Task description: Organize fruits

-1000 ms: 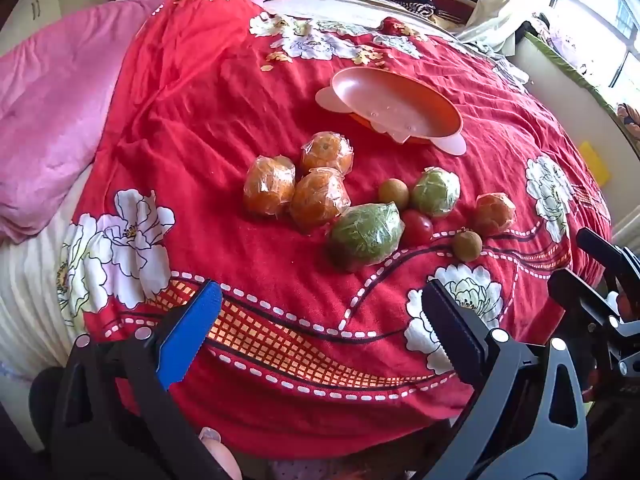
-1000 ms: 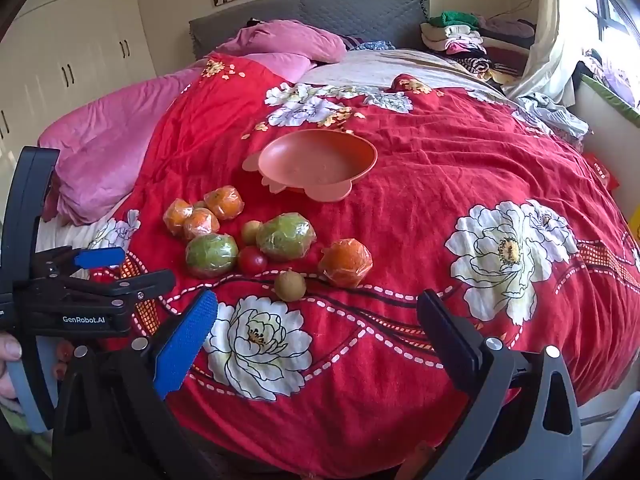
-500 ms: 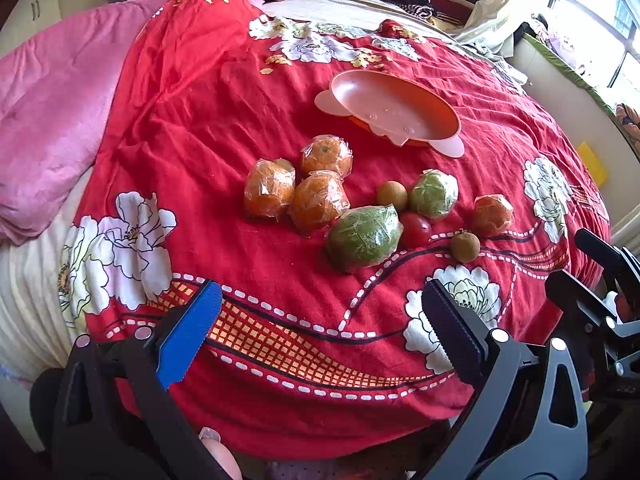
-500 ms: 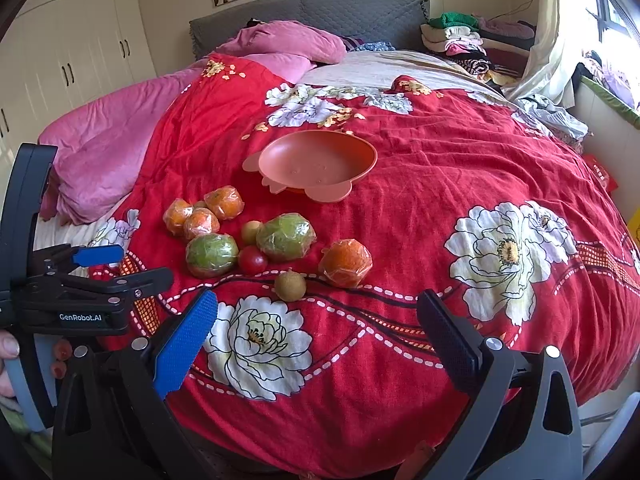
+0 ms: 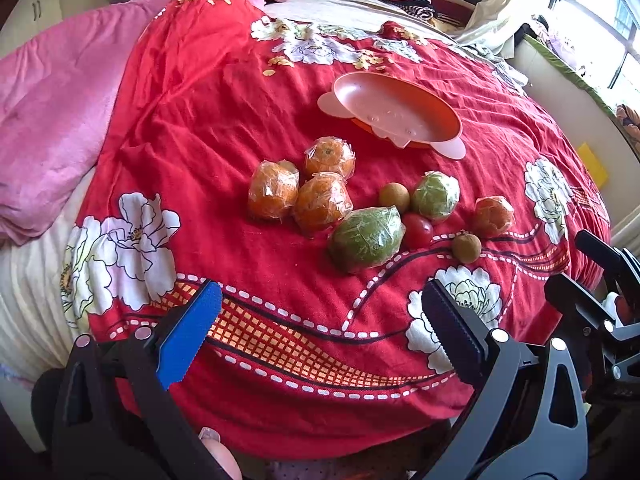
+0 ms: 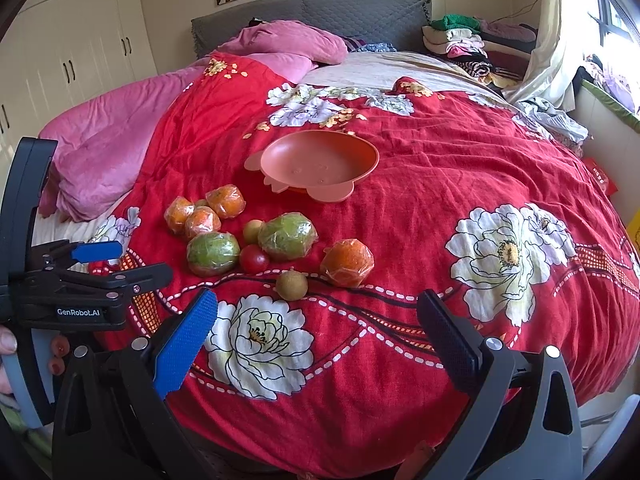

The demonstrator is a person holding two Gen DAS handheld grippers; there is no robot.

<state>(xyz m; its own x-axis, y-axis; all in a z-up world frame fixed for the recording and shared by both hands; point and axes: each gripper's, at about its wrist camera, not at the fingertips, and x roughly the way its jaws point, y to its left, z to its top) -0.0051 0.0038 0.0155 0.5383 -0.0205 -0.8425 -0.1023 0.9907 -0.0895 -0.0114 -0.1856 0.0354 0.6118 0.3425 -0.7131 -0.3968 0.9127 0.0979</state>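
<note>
Red floral bedspread (image 6: 460,184) covers bed. Pink quilt (image 6: 120,140) bunched left. Folded clothes pile (image 6: 472,46) beside grey headboard (image 6: 320,10). Cream wardrobe (image 6: 80,40) along wall.

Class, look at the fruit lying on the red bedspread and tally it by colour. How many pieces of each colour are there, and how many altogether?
Orange fruits in clear plastic wrap: 4
Green fruits in clear plastic wrap: 2
Small round tan-brown fruits: 2
Small red tomato-like fruit: 1
Total: 9, all on the bedspread; none in the orange plastic bowl.
</note>
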